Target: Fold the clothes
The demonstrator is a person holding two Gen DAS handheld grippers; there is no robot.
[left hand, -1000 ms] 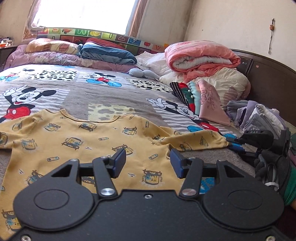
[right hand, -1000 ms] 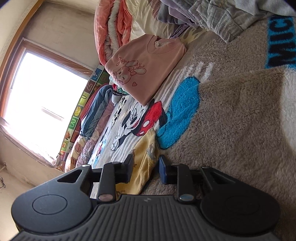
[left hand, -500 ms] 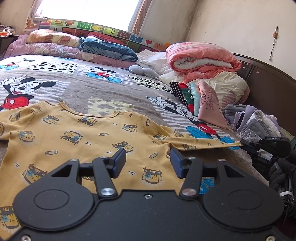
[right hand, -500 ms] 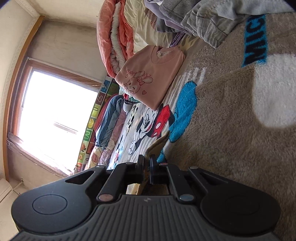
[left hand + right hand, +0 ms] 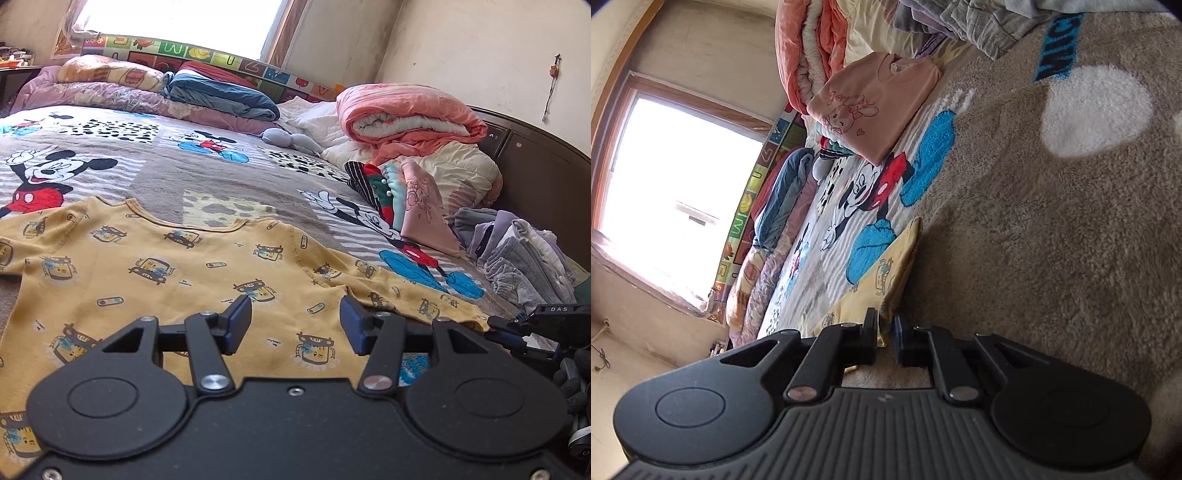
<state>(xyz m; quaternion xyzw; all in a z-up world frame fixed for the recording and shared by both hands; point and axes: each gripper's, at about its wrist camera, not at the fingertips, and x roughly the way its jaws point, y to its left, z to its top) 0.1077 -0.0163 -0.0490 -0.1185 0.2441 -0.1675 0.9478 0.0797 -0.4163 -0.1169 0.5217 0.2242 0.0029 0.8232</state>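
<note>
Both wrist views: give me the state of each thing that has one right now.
Yellow shirt: spread flat on the bed, not yet folded, right sleeve stretched out.
Left tool: open, hovering over the shirt, holding nothing.
Right tool: jaws opening, sleeve end between them.
Pink top: folded, on the pile.
Grey clothes: crumpled, unfolded.

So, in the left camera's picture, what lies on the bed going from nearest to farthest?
Yellow shirt → pink folded top → rolled pink quilt → blue folded blanket → alphabet mat by the window.
</note>
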